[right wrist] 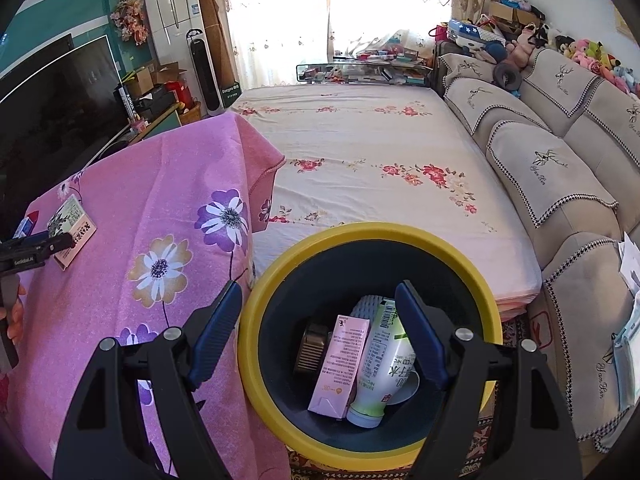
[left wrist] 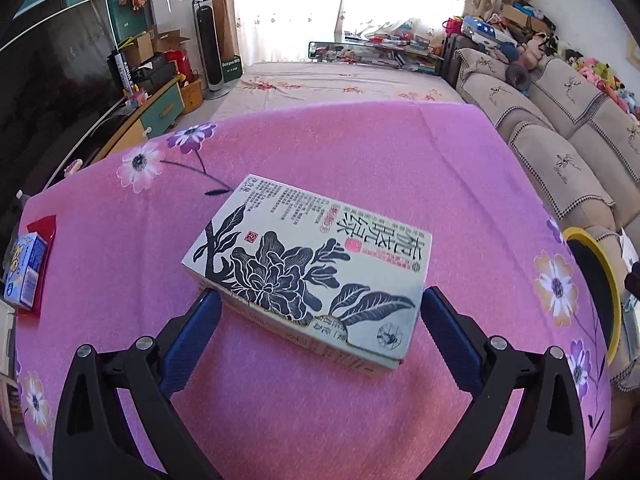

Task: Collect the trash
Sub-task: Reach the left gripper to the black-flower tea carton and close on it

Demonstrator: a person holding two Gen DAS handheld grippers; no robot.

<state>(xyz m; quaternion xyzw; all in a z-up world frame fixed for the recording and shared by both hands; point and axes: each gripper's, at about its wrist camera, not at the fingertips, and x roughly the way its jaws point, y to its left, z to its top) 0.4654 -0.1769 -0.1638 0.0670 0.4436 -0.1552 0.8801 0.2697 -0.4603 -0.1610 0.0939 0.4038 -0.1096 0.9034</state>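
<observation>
I've got the pink flowered tablecloth (left wrist: 360, 152) filling the left wrist view, and the yellow-rimmed bin (right wrist: 256, 292) sitting just off the cloth's right edge, low beside the table. Inside the bin I see a pink carton (right wrist: 340, 364) and a white-green bottle (right wrist: 386, 360) already lying there, so I judge the collecting partly done.

My right gripper (right wrist: 318, 298) hangs over the bin mouth, blue fingers (right wrist: 216, 332) spread wide with nothing between them.

Now the piece that matters: the flower-print box (left wrist: 308, 268) lies flat on the cloth, dead ahead of my left gripper (left wrist: 318, 300). Its long axis runs diagonally, near end toward me and to the right, far end up-left. The fingers stand apart, one at each near corner, flanking the box; whether the pads touch it I can't tell. Left arm is plainly the nearer one.

A small blue carton (left wrist: 24, 272) waits at the cloth's far left edge.
</observation>
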